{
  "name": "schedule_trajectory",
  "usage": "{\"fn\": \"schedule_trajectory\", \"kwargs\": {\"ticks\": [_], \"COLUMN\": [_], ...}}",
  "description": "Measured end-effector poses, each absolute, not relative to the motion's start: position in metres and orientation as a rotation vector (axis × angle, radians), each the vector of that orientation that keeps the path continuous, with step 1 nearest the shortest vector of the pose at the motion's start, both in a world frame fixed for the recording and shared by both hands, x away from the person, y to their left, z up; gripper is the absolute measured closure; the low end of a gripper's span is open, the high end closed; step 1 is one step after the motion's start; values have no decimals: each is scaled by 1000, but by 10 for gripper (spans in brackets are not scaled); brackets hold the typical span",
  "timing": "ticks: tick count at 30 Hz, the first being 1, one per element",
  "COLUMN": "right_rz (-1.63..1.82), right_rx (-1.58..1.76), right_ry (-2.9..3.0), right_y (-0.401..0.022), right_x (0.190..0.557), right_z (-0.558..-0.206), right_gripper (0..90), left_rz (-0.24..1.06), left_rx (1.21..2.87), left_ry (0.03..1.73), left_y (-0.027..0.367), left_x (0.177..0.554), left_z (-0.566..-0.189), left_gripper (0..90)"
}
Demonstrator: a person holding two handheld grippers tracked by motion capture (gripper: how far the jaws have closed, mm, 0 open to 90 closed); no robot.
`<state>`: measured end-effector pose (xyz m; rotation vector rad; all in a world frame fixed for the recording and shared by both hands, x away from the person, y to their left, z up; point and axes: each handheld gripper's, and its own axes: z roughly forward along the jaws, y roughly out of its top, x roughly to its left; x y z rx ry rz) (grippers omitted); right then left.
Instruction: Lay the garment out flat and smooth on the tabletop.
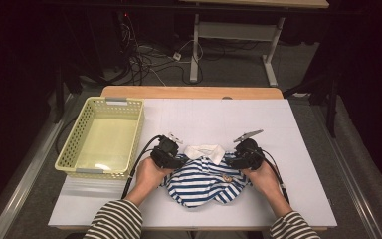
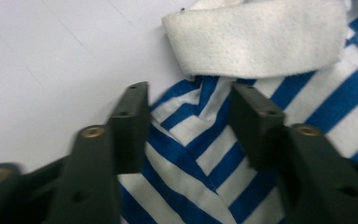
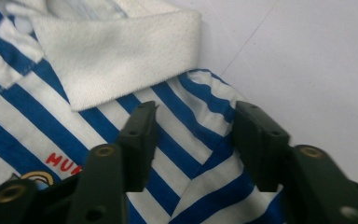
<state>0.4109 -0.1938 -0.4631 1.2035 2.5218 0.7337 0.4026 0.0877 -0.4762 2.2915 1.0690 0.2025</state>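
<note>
A small blue-and-white striped shirt (image 1: 204, 183) with a white collar (image 1: 206, 151) lies crumpled on the white table (image 1: 288, 164), near the front edge. My left gripper (image 1: 178, 160) rests at the shirt's left shoulder, just beside the collar. In the left gripper view its jaws (image 2: 189, 93) stand open over a fold of striped cloth (image 2: 200, 140), pads apart from it. My right gripper (image 1: 233, 160) sits at the right shoulder. Its jaws (image 3: 196, 109) are open too, straddling a striped fold (image 3: 200, 135) below the collar (image 3: 116, 56). A red-lettered print (image 3: 60, 161) shows on the chest.
A pale yellow plastic basket (image 1: 117, 101) stands on the table's left side, nothing visible in it. The white sheet reaches well past the shirt to the right and back. Behind the table, cables and another desk's legs (image 1: 195, 50) stand on the floor.
</note>
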Motion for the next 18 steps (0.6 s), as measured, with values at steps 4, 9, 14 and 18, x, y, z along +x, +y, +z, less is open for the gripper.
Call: {"fn": "schedule_trajectory", "kwargs": {"ticks": [4, 9, 14, 18], "right_rz": [681, 660, 686, 709], "right_rx": [1154, 1126, 1116, 1120], "right_ry": [2535, 2565, 2522, 2470], "right_y": [-188, -186, -189, -192], "right_x": [406, 408, 409, 414], "right_z": [-461, -459, -453, -443], "right_gripper": [741, 866, 871, 870], "left_rz": [203, 169, 207, 272], "left_rx": [2324, 2340, 2314, 2284], "left_ry": [1041, 1023, 1028, 1030], "left_y": [86, 85, 88, 90], "left_x": [400, 402, 406, 413], "left_z": [-475, -473, -466, -451], "left_gripper": [699, 799, 803, 803]}}
